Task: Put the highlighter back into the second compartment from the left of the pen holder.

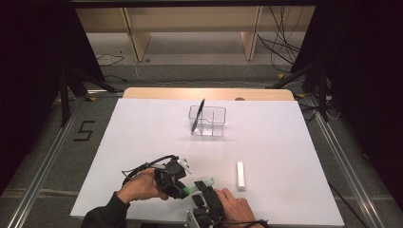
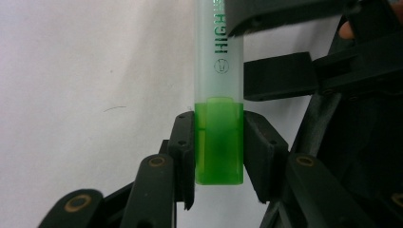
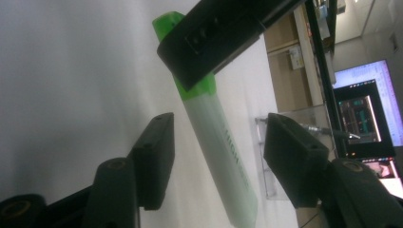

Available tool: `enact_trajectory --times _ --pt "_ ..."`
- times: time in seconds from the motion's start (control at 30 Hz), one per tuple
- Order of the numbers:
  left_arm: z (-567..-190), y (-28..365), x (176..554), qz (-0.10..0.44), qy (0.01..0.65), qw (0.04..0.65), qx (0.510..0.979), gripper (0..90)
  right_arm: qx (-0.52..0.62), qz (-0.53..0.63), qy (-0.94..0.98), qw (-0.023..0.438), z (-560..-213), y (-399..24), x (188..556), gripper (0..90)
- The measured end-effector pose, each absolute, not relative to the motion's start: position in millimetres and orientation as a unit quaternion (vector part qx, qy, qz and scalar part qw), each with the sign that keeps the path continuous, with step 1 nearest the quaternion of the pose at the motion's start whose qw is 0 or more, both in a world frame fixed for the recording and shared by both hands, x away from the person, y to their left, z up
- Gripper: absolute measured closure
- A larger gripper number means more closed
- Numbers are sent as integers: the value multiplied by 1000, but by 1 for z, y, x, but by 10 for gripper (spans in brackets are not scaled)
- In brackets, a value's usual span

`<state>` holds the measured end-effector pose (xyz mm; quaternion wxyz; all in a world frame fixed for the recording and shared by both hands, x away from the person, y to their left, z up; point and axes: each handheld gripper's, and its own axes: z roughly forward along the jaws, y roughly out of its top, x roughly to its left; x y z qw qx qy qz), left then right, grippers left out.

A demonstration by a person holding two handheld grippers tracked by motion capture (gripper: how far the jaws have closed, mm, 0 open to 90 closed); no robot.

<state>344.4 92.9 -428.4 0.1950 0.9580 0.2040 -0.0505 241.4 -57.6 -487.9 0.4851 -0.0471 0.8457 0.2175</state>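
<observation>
High view: at the near edge of the white table (image 1: 266,137), my left gripper (image 1: 183,187) and my right gripper (image 1: 205,194) meet over a green highlighter with a translucent barrel (image 1: 202,183). Left gripper view: my left fingers (image 2: 183,142) are clamped on its bright green cap (image 2: 219,142), one on each side. Right gripper view: my right fingers (image 3: 154,156) stand wide apart, the barrel between them, touching neither. Farther back on the table stands a clear plastic box with compartments (image 1: 211,124), a black pen (image 1: 198,115) leaning in its left side. A white rectangular block (image 1: 241,175) lies just right of my hands.
</observation>
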Motion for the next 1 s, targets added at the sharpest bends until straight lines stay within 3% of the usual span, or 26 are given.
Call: enact_trajectory --times 1.0 --pt "-427 90 344 -60 213 195 956 666 -108 175 823 530 -503 -45 241 713"
